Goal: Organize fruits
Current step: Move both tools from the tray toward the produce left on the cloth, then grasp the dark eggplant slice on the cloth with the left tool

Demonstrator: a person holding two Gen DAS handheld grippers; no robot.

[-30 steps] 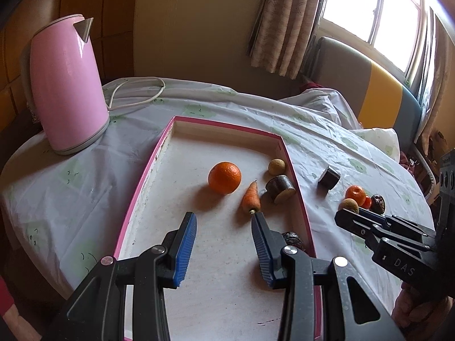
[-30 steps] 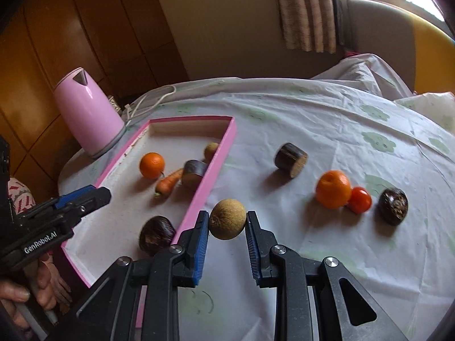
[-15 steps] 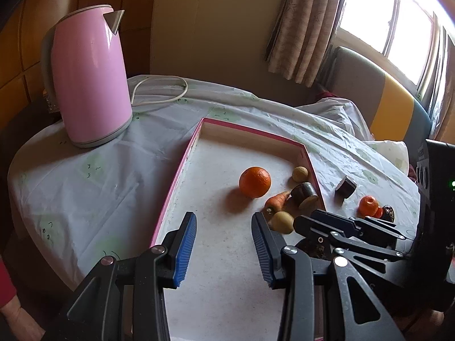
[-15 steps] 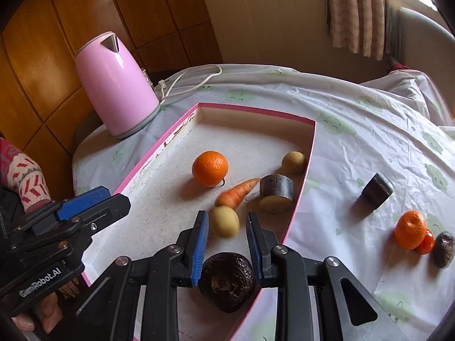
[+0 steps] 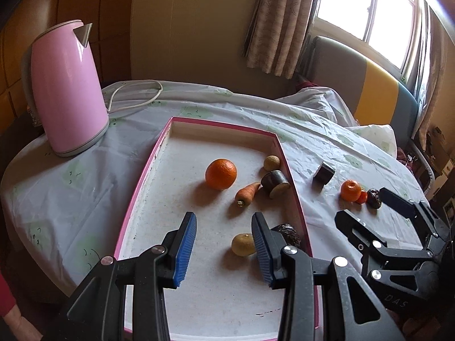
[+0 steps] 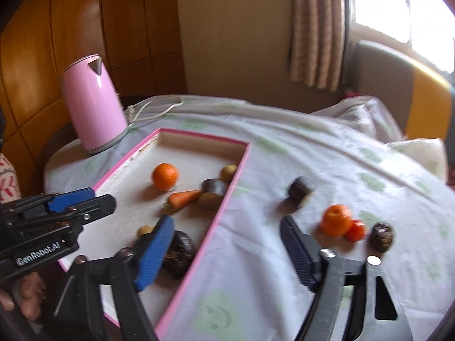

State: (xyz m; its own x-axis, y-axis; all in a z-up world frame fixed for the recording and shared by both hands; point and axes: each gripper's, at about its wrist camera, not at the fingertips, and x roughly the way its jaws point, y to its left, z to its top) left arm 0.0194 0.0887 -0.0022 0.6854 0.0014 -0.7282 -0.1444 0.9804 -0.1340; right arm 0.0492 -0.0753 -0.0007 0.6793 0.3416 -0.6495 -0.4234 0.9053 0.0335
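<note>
Left wrist view: the left gripper [image 5: 223, 244] sits low in the centre of the frame, jaws partly apart with nothing between the blue pads, so it's loose, not gripping anything. It hangs over the pink-rimmed tray [image 5: 148, 167]. In the tray there's an orange [image 5: 221, 174] mid-frame, a carrot [image 5: 247, 194] just right of it, a dark cut chunk [image 5: 275, 183], and a small tan fruit [image 5: 271, 162] up by the right wall. A yellowish round fruit [image 5: 243, 244] lies on the tray floor right beside the right finger, with a dark wrinkled fruit [image 5: 287, 234] behind that finger. A pink kettle [image 5: 66, 88] stands in the upper left on the tablecloth [image 5: 71, 182]. The right gripper [image 5: 386, 216] pokes in at the lower right.

Right wrist view, pretty blurry: the right gripper [image 6: 227, 244] has its jaws swinging open, wide apart, nothing between them, straddling the tray's [image 6: 227, 196] right rim. On the cloth at the right sit a second orange [image 6: 336, 220], a small red fruit [image 6: 356, 230], a dark round fruit [image 6: 382, 236] and another dark chunk [image 6: 298, 190]. The left gripper [image 6: 82, 201] shows at the left edge.
</note>
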